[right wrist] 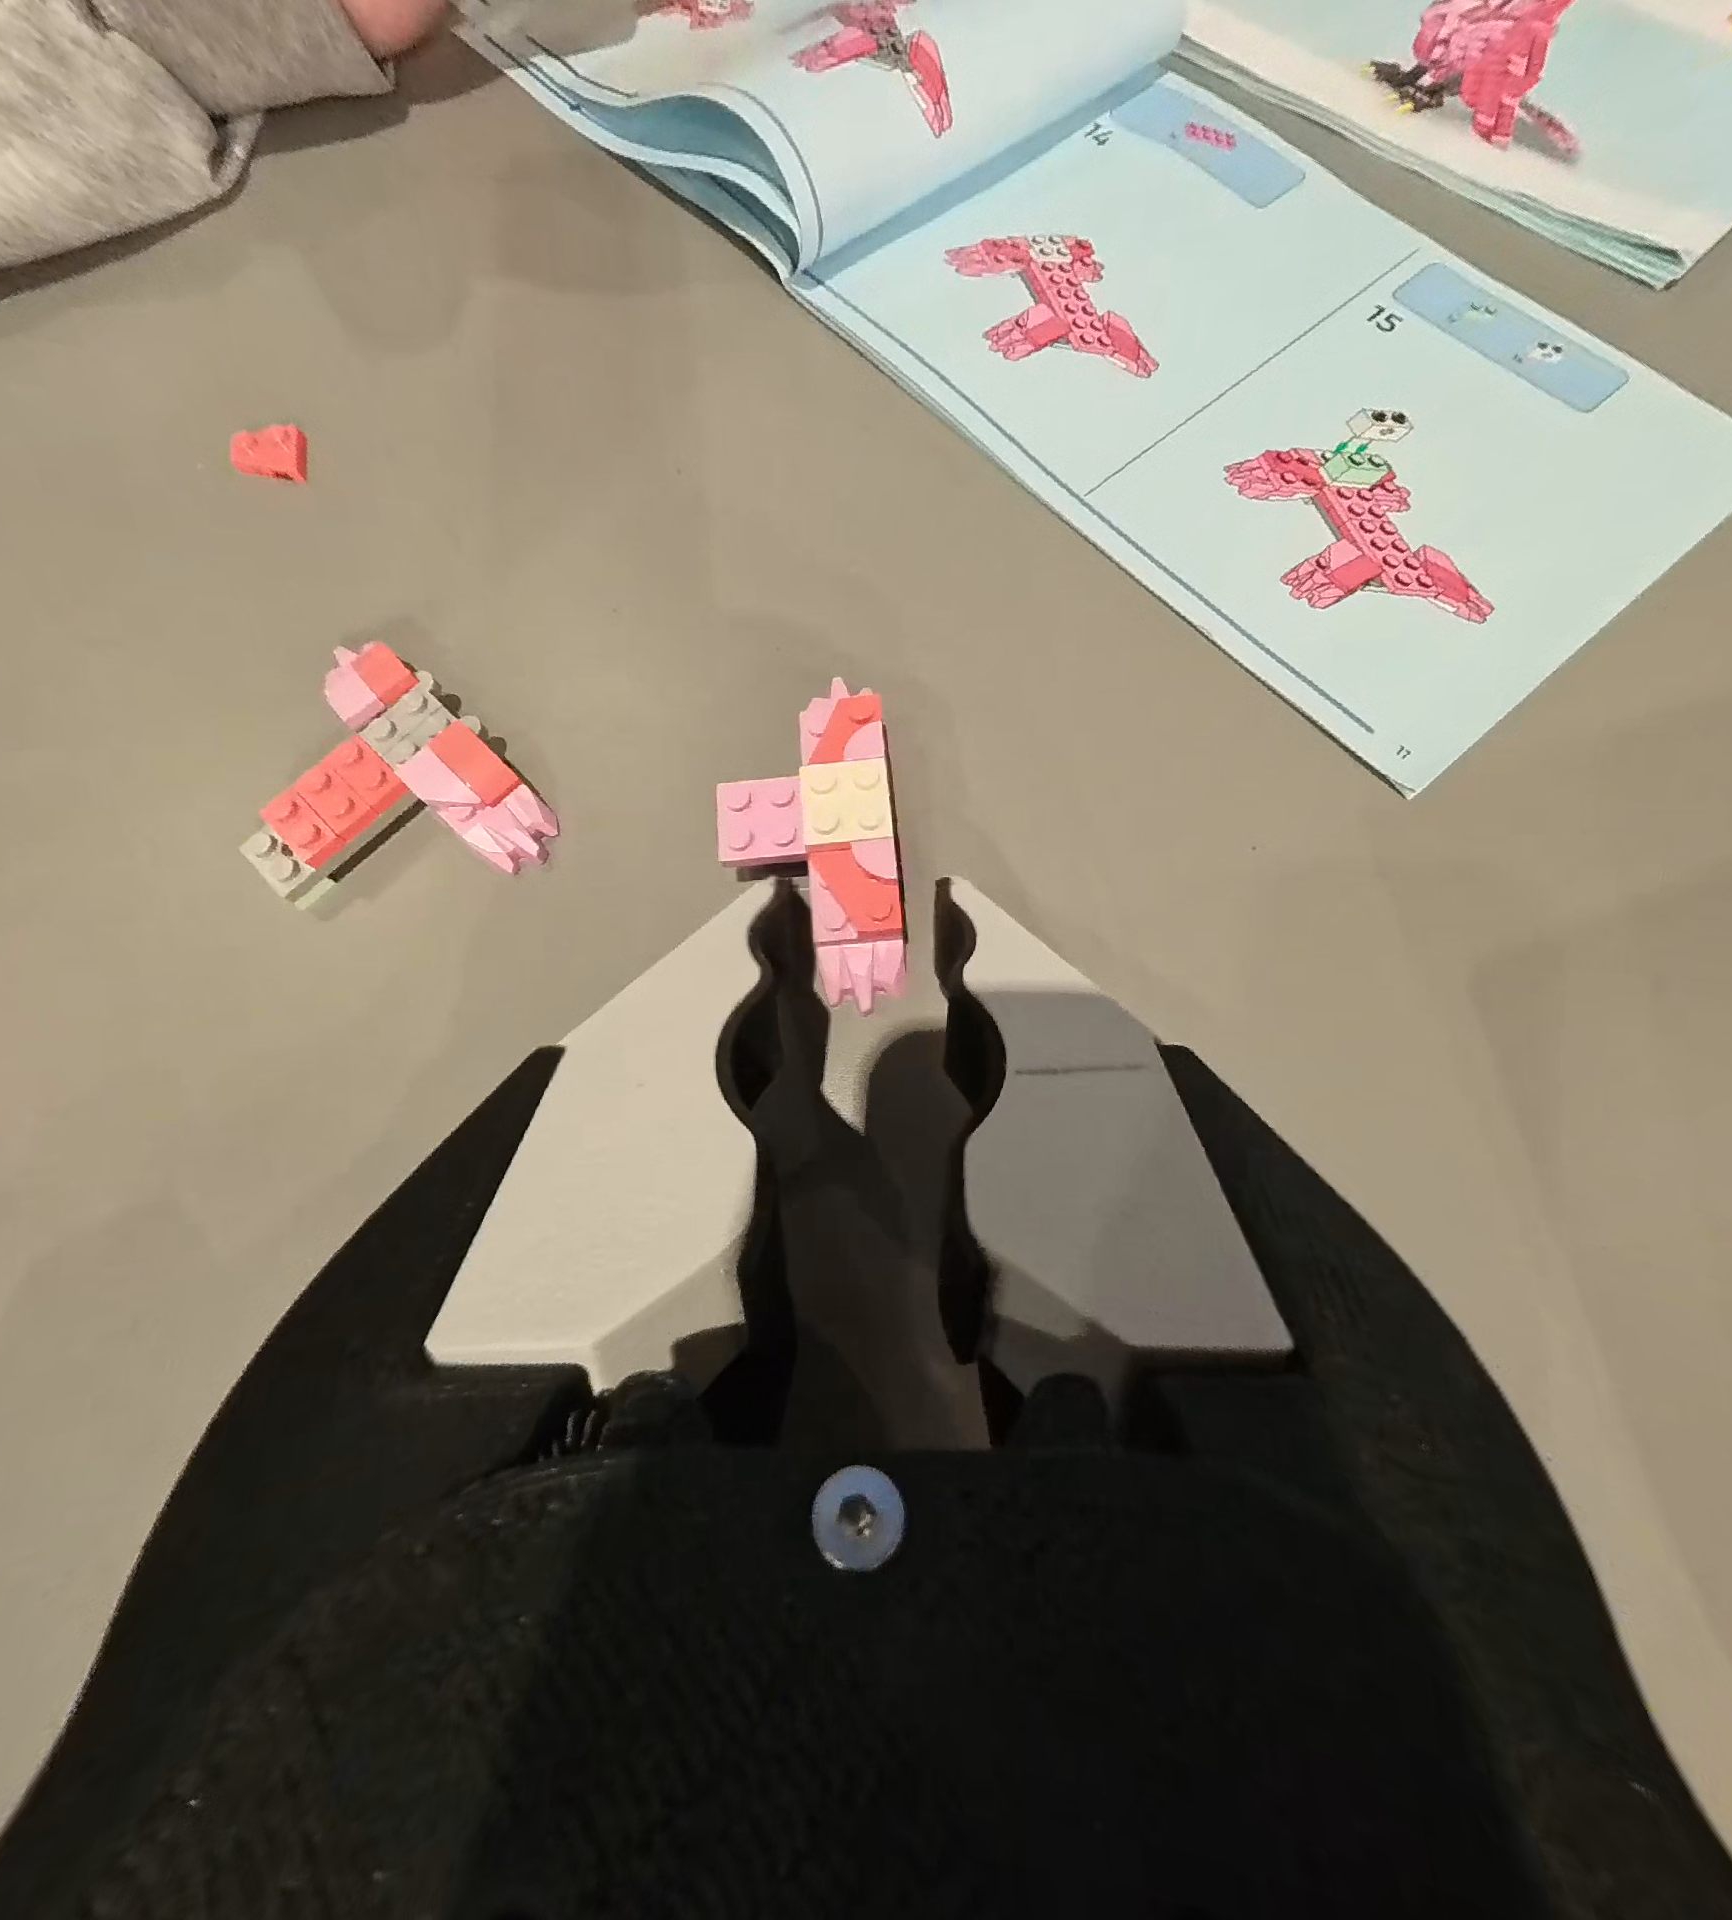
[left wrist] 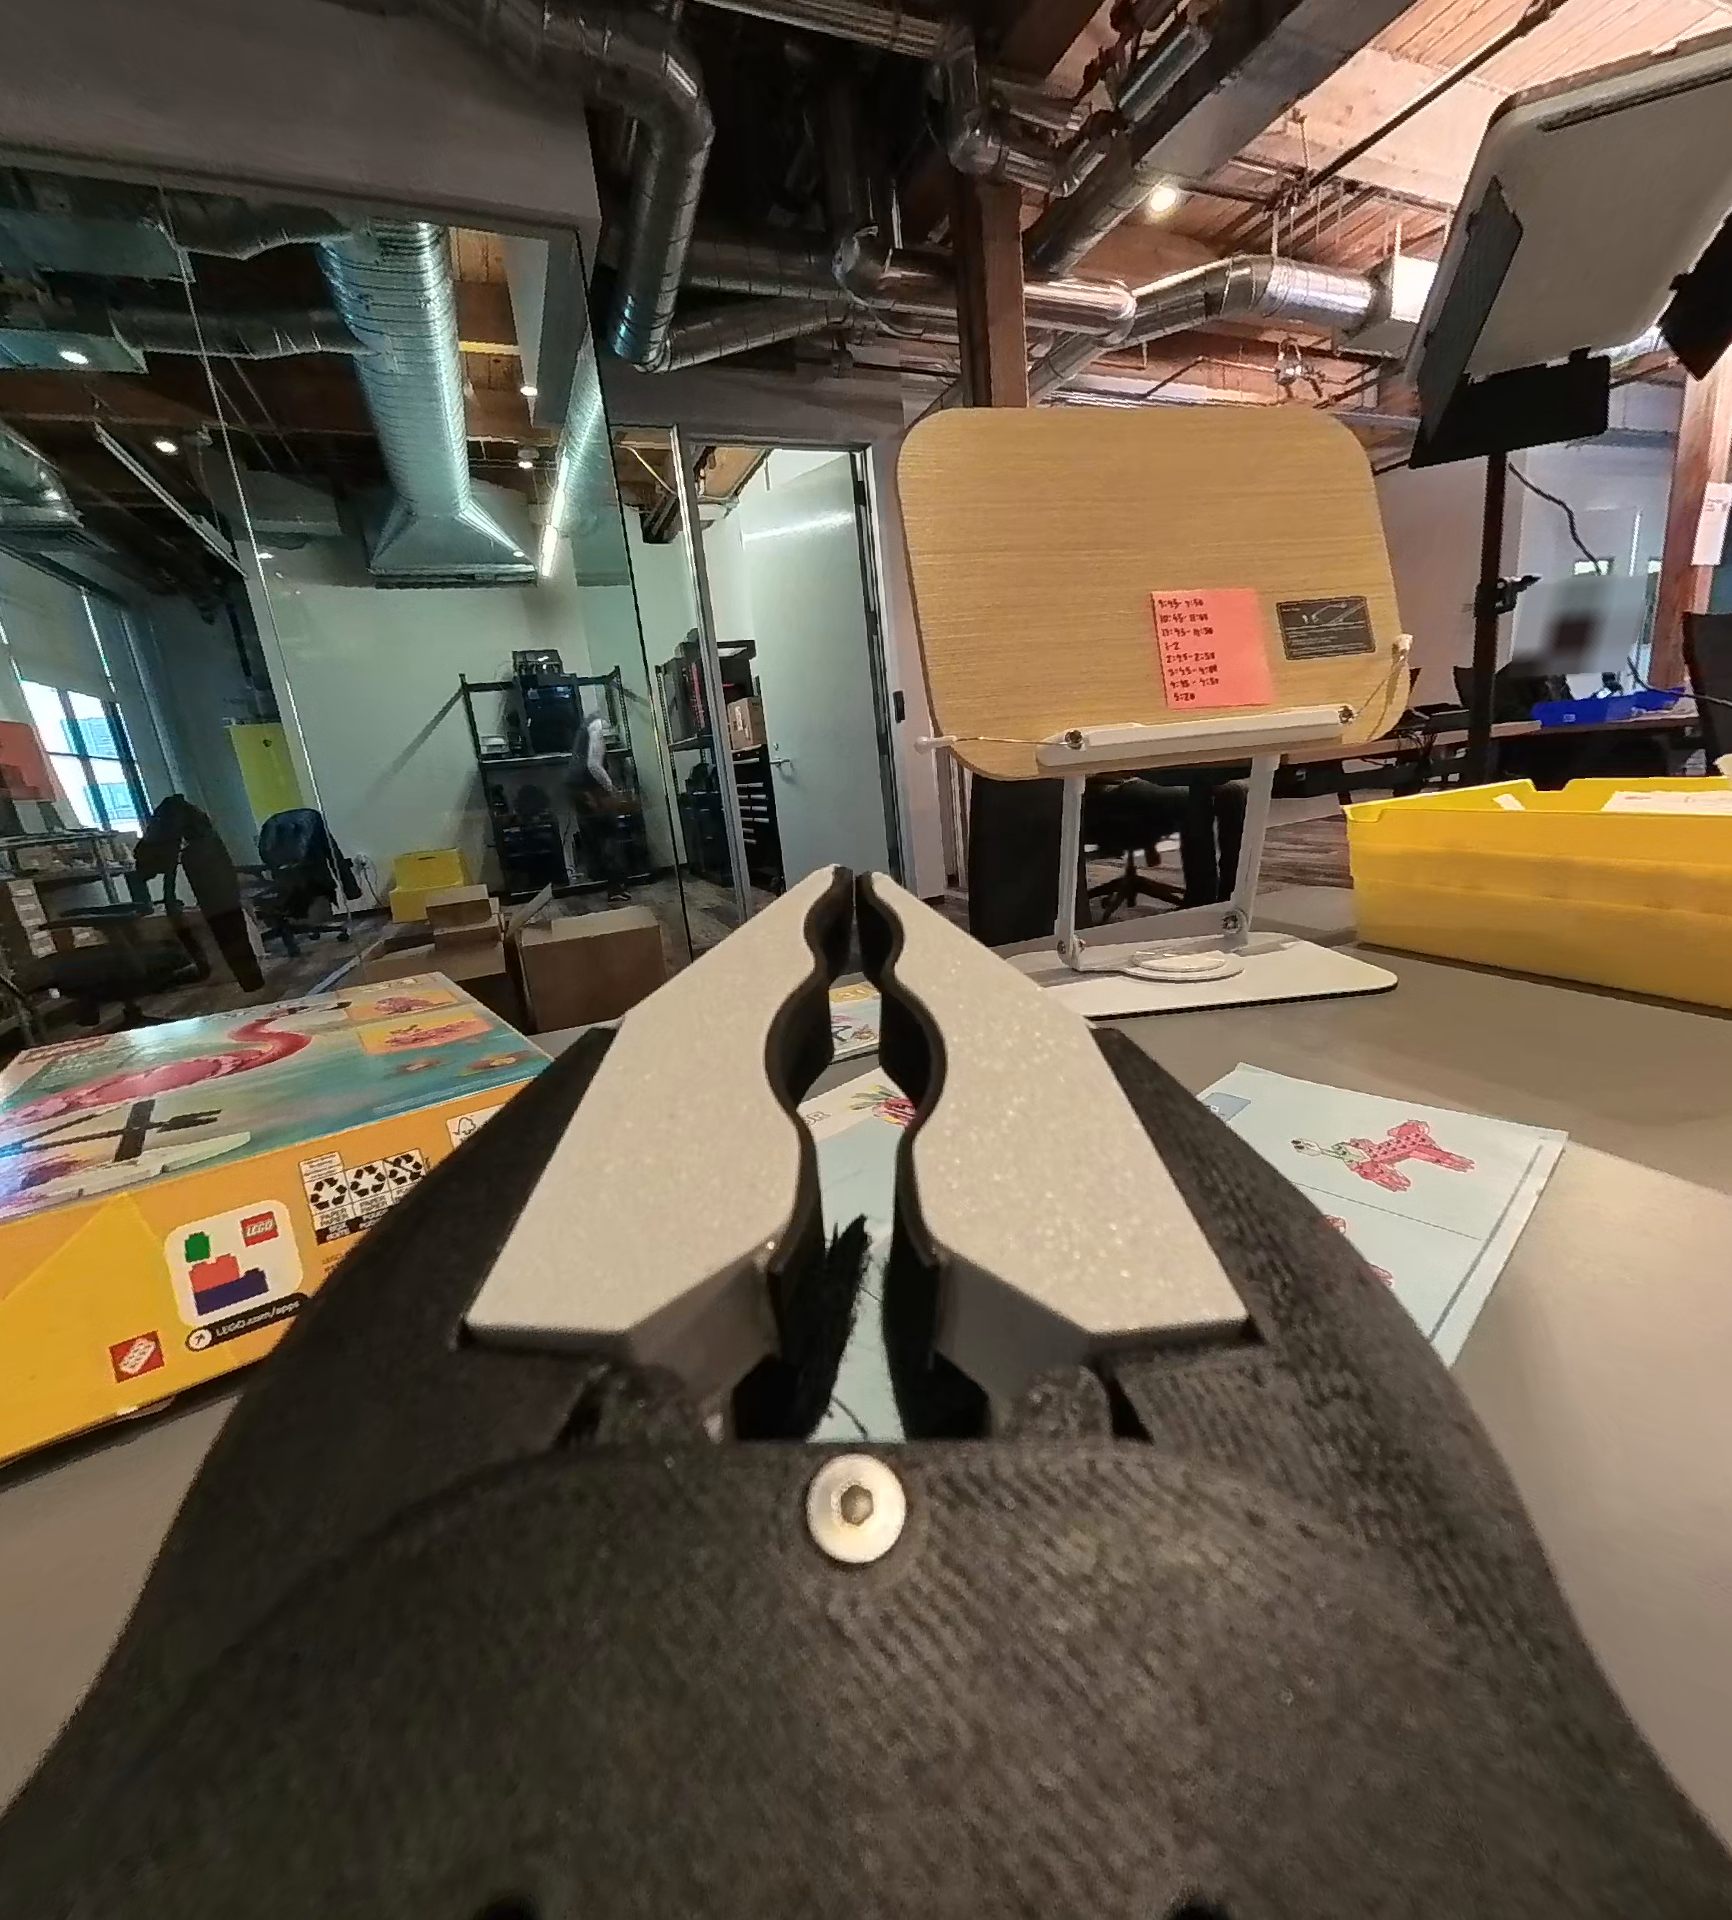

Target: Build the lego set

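Observation:
In the right wrist view my right gripper (right wrist: 867,896) is open, pointing down at the grey table (right wrist: 1257,1039). A pink, coral and cream Lego assembly (right wrist: 846,821) lies on the table, its feathered end between the fingertips and the rest just ahead of them; neither finger clearly touches it. A second pink, coral and grey assembly (right wrist: 394,774) lies to the left. A small coral piece (right wrist: 272,454) lies farther up left. In the left wrist view my left gripper (left wrist: 854,885) is shut and empty, held above the table.
An open instruction booklet (right wrist: 1153,312) lies at upper right; a hand in a grey sleeve (right wrist: 41,125) holds a page. The left wrist view shows the Lego box (left wrist: 197,1143) at left, the booklet (left wrist: 1392,1174), a wooden book stand (left wrist: 1142,592) and a yellow bin (left wrist: 1589,873). Some 30 cm of space lies between my two pairs of fingers. From the right gripper's tips to the small coral piece (right wrist: 272,454) is close to 15 cm.

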